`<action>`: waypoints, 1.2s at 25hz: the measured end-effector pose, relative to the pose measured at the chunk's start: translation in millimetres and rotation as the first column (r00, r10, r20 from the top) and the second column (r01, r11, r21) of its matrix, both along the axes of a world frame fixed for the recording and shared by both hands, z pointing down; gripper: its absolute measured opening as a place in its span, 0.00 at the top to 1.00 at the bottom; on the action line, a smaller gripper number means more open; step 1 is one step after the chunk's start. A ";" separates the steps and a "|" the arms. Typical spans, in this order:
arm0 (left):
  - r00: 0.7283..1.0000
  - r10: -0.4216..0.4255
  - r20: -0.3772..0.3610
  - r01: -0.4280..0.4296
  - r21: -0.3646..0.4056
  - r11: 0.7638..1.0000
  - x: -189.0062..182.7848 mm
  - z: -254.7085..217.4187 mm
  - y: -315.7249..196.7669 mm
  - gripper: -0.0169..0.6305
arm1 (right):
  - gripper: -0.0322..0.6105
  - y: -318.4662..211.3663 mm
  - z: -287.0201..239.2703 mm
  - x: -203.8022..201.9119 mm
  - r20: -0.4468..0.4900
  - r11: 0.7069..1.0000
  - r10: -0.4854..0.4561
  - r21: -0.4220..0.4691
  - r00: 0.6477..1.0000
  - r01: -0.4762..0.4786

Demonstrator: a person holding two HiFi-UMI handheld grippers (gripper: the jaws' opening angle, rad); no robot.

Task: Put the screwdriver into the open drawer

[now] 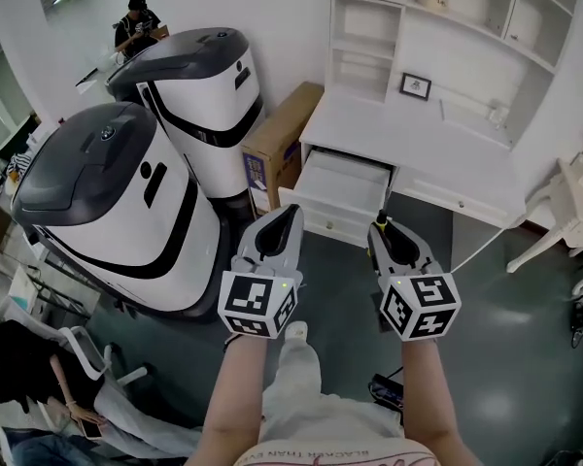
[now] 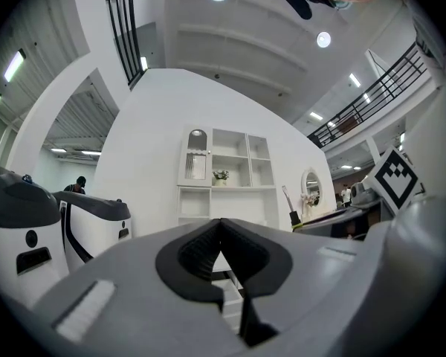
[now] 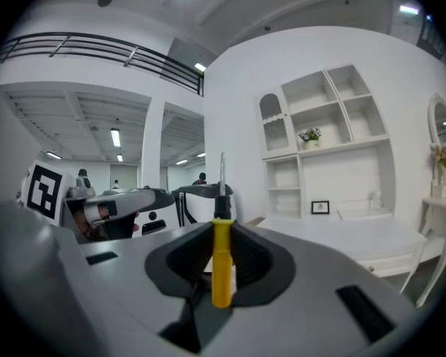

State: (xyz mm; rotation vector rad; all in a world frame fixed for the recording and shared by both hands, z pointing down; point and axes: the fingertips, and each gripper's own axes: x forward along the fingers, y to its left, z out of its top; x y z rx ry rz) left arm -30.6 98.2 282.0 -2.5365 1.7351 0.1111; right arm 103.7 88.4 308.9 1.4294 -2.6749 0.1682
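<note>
A white-walled room with a dark floor is shown, and a white worktop (image 1: 418, 134) is set against the far wall beneath a shelf unit (image 1: 369, 37). The drawer (image 1: 338, 190) under the worktop is pulled open. Two large white-and-grey machines (image 1: 117, 202) are parked to the left, with a cardboard box (image 1: 282, 139) beside them. The screwdriver (image 3: 221, 262) is clamped by its yellow handle in the right gripper (image 3: 221, 233), shaft pointing up, and is held in front of the drawer, not yet over it. The left gripper (image 2: 221, 229) is closed with nothing in it.
</note>
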 end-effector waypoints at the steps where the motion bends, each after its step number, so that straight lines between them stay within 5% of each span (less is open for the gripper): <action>1: 1.000 0.005 -0.002 -0.005 -0.001 1.000 -3.5 0.1 -9.9 0.96 | 0.83 -9.6 -0.2 -3.6 -0.002 1.000 0.003 -0.001 1.000 -0.003; 18: 0.993 0.121 -0.017 -0.121 -0.035 0.992 -59.3 8.1 -205.3 0.96 | 0.83 -189.3 5.6 -56.1 -0.032 0.993 0.115 -0.028 0.993 -0.115; 30: 0.987 0.153 -0.048 -0.156 -0.057 0.986 -76.5 24.6 -271.8 0.96 | 0.83 -252.3 20.3 -59.9 -0.057 0.981 0.185 -0.051 0.981 -0.188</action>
